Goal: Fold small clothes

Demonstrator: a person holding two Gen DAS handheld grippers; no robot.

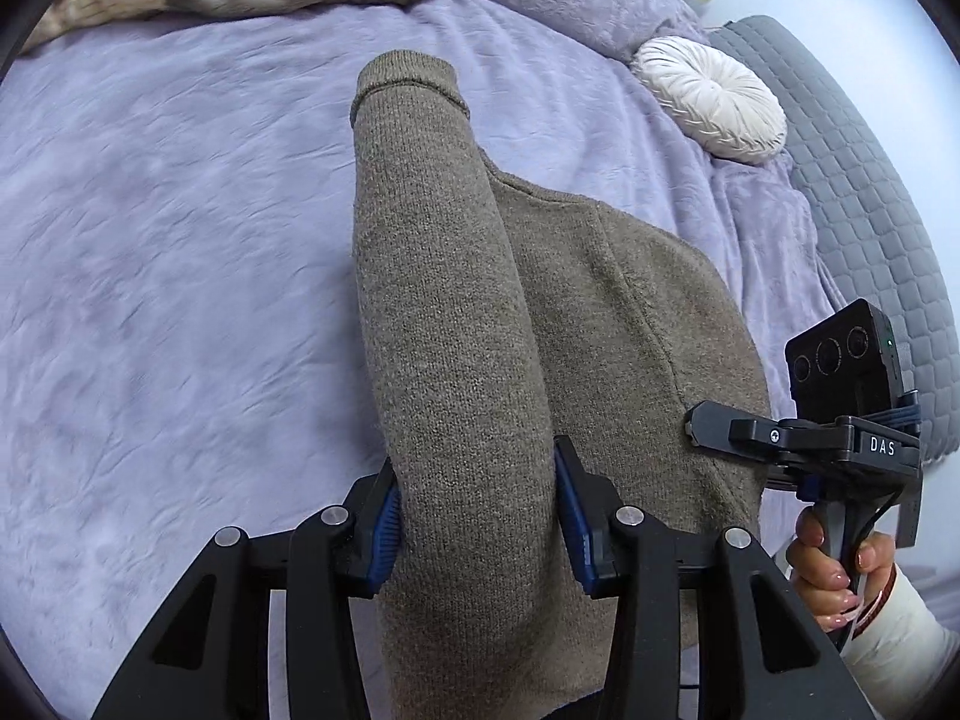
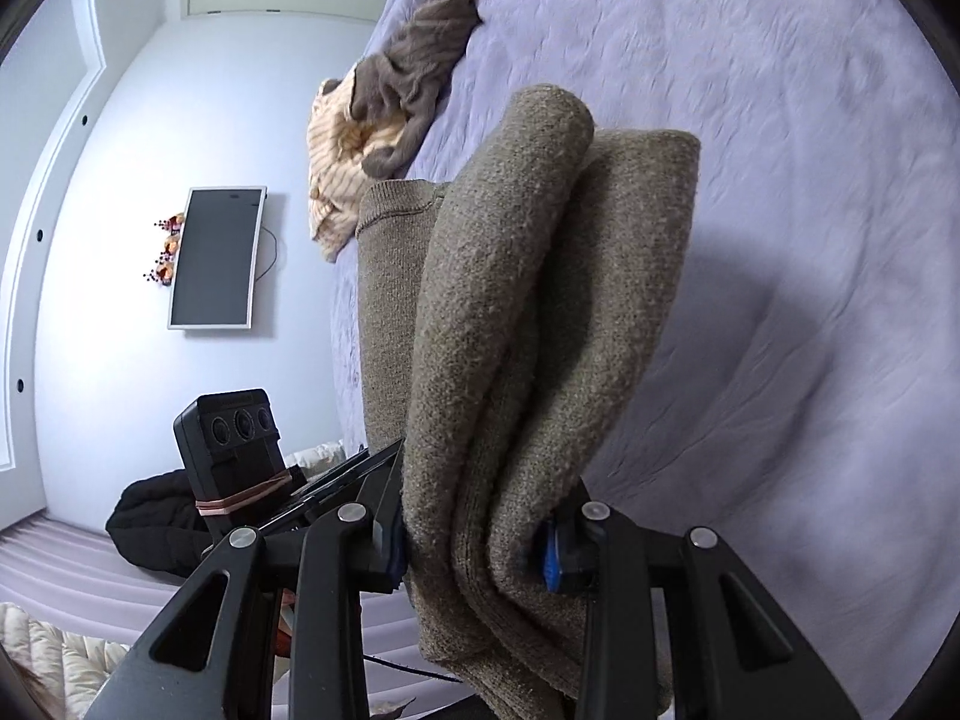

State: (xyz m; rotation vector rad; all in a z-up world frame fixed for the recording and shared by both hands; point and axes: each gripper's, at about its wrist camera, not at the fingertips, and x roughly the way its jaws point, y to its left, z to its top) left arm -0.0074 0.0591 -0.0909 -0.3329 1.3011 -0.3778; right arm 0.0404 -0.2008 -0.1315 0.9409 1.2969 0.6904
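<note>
"DAS" on right tool (image 1: 696,426), gripping sweater (image 1: 540,330)

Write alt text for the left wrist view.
The left tongs clamp a brown knit sweater above a lavender bedspread. The right tongs grip its far side; a round white cushion lies beyond.

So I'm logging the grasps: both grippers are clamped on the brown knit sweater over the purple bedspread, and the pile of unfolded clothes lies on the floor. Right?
Not quite. The pile of unfolded clothes lies on the purple bedspread, not the floor; the right wrist view shows it. The left gripper and right gripper are indeed clamped on the brown knit sweater.
</note>
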